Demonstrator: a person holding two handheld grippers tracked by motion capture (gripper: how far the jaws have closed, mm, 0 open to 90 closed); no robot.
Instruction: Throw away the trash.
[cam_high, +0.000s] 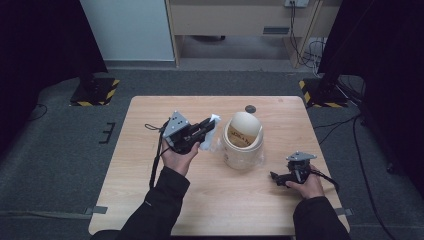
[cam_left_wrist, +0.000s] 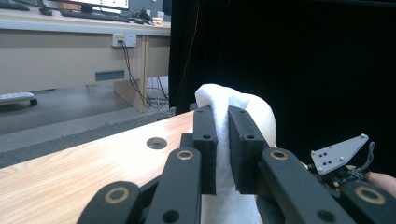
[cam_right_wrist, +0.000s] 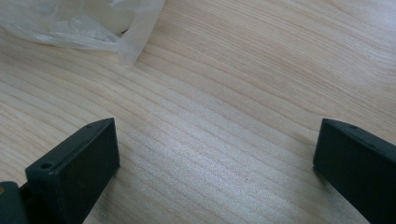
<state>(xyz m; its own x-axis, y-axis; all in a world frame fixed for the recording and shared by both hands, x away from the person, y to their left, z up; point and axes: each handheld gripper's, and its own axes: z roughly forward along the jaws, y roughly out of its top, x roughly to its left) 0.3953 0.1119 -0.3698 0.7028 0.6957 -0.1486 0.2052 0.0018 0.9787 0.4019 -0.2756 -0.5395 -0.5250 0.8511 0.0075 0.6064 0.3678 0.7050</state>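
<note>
The white cloth (cam_high: 210, 134) sits just left of the frame's centre in the high view, lifted off the table (cam_high: 150, 175) and pinched in your left tool (cam_high: 206, 127), whose black jaws are pressed together on it. In the left gripper view the cloth (cam_left_wrist: 222, 105) bulges out above the jaw tips and runs down between the pads as a narrow white strip. Immediately right of it stands the cream tub (cam_high: 242, 142) near the middle of the table, its round lid tilted up and back against the rim, with a crumple of clear plastic (cam_high: 219, 145) at its left foot. The tub's pale curve shows just behind the cloth in the left gripper view (cam_left_wrist: 264, 116). Your left hand (cam_high: 179, 157) holds the tool angled toward the upper right of the high view. Your right tool (cam_high: 275, 177) lies low at the lower right of that frame, well apart from the tub, pointing left, gripped by your right hand (cam_high: 307, 187). In the right gripper view its jaws are spread wide over bare wood, nothing between them, and the clear plastic (cam_right_wrist: 79, 23) fills the upper left corner. A small dark round hole (cam_high: 250, 108) marks the table's far edge.
</note>
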